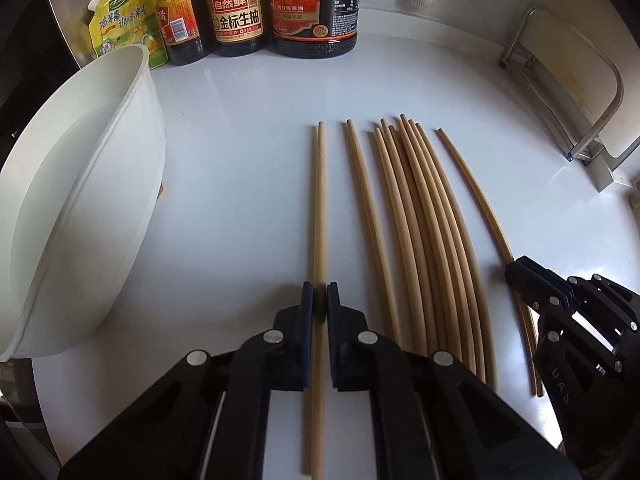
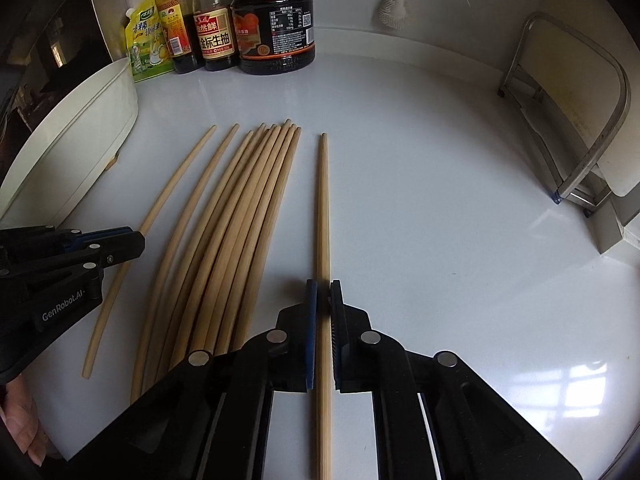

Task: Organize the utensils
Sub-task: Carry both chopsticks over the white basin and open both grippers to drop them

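Note:
Several bamboo chopsticks (image 1: 428, 240) lie side by side on the white counter (image 1: 240, 200), tips pointing away. My left gripper (image 1: 320, 300) is shut on the leftmost chopstick (image 1: 319, 200). My right gripper (image 2: 324, 300) is shut on the rightmost chopstick (image 2: 323, 208). The bundle shows in the right wrist view (image 2: 240, 232) between the two held sticks. The left gripper also shows in the right wrist view (image 2: 120, 246), and the right gripper in the left wrist view (image 1: 532, 276).
A large white basin (image 1: 80, 200) stands at the left. Sauce bottles (image 1: 240, 12) and a yellow-green seasoning pouch (image 1: 120, 20) line the back wall. A metal rack holding a cutting board (image 1: 572, 92) stands at the right. A brush (image 2: 394, 8) hangs on the wall.

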{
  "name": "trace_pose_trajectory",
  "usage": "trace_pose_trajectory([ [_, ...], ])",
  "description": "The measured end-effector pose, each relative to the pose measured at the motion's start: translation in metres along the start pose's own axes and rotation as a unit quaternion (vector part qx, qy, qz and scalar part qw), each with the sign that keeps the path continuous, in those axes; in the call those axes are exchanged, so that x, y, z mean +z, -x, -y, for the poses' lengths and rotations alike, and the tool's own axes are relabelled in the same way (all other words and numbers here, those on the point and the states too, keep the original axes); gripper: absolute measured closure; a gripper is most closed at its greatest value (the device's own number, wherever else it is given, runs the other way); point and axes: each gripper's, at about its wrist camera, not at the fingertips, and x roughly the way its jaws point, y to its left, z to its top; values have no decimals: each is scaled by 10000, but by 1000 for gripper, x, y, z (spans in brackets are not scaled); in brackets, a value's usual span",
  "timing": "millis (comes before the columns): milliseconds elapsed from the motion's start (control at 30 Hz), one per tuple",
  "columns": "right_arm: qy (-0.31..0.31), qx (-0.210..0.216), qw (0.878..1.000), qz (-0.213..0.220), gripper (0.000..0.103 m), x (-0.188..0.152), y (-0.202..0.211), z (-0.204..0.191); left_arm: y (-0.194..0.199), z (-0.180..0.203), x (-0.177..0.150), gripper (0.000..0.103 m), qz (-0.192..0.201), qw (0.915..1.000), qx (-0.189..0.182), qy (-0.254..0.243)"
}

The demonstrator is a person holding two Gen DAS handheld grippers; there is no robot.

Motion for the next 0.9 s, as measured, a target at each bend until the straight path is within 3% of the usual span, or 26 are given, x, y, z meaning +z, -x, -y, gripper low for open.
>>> trace_pose_trajectory([
  [233, -536, 217, 9983, 84, 97, 11, 20, 9, 26, -11, 12, 96, 93, 9999, -131, -9],
  [467, -645, 370, 9964, 401, 97, 42, 56, -15, 80, -36, 38, 96, 527, 9981, -312, -25],
  [667, -417, 739, 9944, 633, 97, 87, 75, -69, 116, -96, 64, 96, 881, 9959, -101, 201],
  [900, -29, 1327, 9888, 684, 97, 141, 63, -158, 128, -187, 77, 96, 1088, 9915, 384, 598],
])
